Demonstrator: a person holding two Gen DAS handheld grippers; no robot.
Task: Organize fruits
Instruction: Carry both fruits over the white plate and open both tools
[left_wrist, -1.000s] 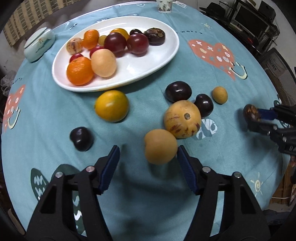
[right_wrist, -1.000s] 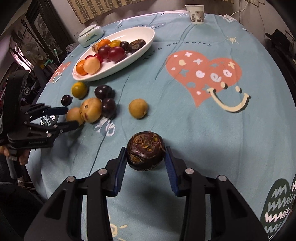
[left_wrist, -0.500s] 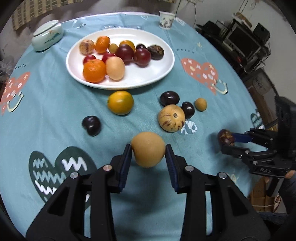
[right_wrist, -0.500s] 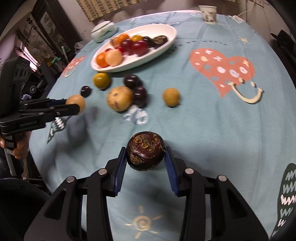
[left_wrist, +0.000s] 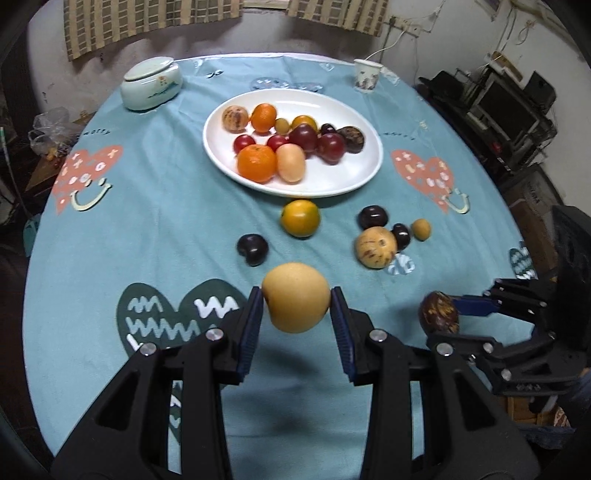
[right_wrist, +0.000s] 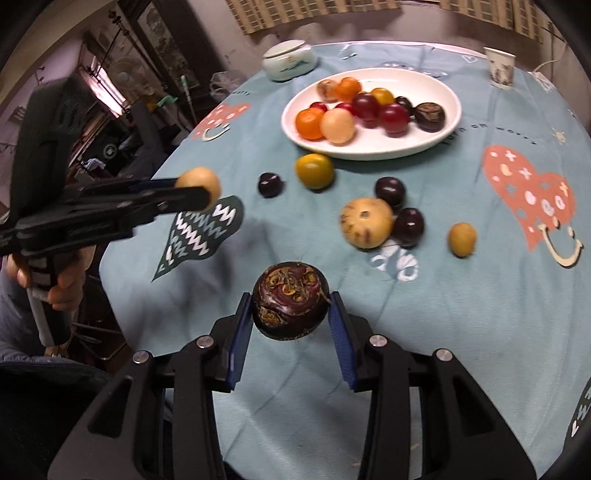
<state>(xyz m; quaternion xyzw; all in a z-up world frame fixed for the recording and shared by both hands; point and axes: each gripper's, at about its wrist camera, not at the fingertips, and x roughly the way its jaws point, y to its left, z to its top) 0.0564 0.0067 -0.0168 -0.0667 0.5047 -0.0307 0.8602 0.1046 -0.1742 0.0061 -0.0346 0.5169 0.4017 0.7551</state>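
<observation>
Two grippers each held a fruit above the near edge of the table. The left gripper was clamped on a tan round fruit, and the right gripper was clamped on a dark brown fruit with yellowish patches. Printed words on the blue tablecloth beside the plate were too small to read, and so was the print on the paper cup at the far right. The white plate sat far of centre with oranges, red plums and other fruit on it. Between the plate and the grippers lay a yellow-green citrus, a speckled pale fruit touching a dark plum, two more dark plums and a small yellow fruit. A lidded ceramic jar stood far left. A hand gripped the left tool's handle.
</observation>
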